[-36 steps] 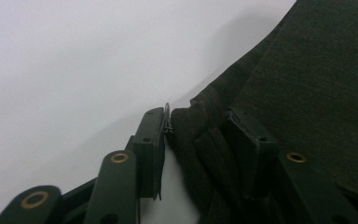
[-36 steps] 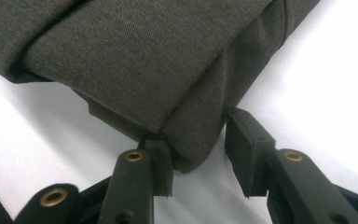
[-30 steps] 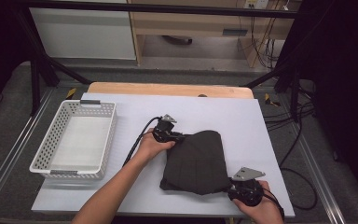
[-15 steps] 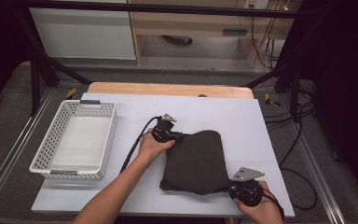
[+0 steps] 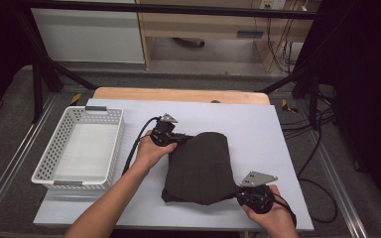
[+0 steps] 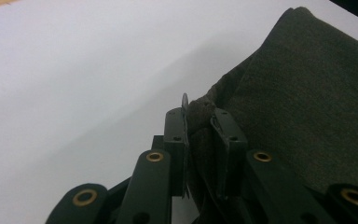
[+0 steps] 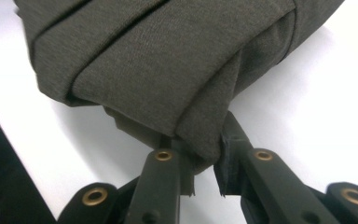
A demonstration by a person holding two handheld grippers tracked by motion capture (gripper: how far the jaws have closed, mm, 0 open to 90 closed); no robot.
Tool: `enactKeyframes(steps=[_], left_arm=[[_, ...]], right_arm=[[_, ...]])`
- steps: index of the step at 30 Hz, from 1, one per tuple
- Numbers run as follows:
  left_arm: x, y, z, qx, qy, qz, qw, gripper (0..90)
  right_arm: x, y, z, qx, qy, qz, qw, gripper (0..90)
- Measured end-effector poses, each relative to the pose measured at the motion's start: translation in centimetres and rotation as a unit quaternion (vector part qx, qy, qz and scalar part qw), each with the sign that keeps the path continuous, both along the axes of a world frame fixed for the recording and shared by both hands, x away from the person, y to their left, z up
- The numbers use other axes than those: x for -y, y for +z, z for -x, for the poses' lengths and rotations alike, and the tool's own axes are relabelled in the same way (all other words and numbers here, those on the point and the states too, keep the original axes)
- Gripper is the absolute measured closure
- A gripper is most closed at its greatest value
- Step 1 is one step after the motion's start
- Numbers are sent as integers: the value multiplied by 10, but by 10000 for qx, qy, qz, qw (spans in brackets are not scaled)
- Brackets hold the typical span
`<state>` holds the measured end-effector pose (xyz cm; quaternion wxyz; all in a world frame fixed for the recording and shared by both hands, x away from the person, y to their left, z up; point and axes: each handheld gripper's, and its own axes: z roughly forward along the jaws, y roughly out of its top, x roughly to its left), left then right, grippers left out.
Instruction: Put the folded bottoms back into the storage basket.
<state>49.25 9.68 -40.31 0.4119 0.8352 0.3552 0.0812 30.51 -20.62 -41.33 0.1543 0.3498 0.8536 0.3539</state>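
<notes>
A dark grey folded cloth (image 5: 201, 166) lies in the middle of the white table (image 5: 258, 129). My left gripper (image 5: 176, 139) sits at the cloth's far left corner, shut on a bunched fold of it (image 6: 200, 116); the cloth (image 6: 307, 102) stretches away to the right of the jaws. At the near right corner my right gripper (image 5: 240, 194) is shut on the cloth's layered edge (image 7: 200, 140), its jaws having just closed further on it. Above those jaws the cloth (image 7: 158, 60) bulges in several folded layers.
A white perforated basket (image 5: 116, 144) stands empty at the table's left. A wooden strip (image 5: 178, 94) runs along the far edge. Cables trail from both grippers, and more hang off the right side of the table.
Both grippers have closed onto the cloth's corners and risen a little. The gripped corners are pulled up off the table with them.
</notes>
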Motion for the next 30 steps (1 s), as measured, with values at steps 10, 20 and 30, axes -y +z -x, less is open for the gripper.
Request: enactKeyframes(steps=[10,20,30], left_arm=[[-22,36,-1,139,161,-32,9998,782],[-30,70,-1,258,266,-132,9992,783],[-39,89,-2,335,325,-216,9987,783]], right_arm=[[-9,21,-21,-205,181,-546,9981,805],[-14,38,-39,-371,407,-868,9947,805],[-17,49,-54,-534,576,-1074,9911,805]])
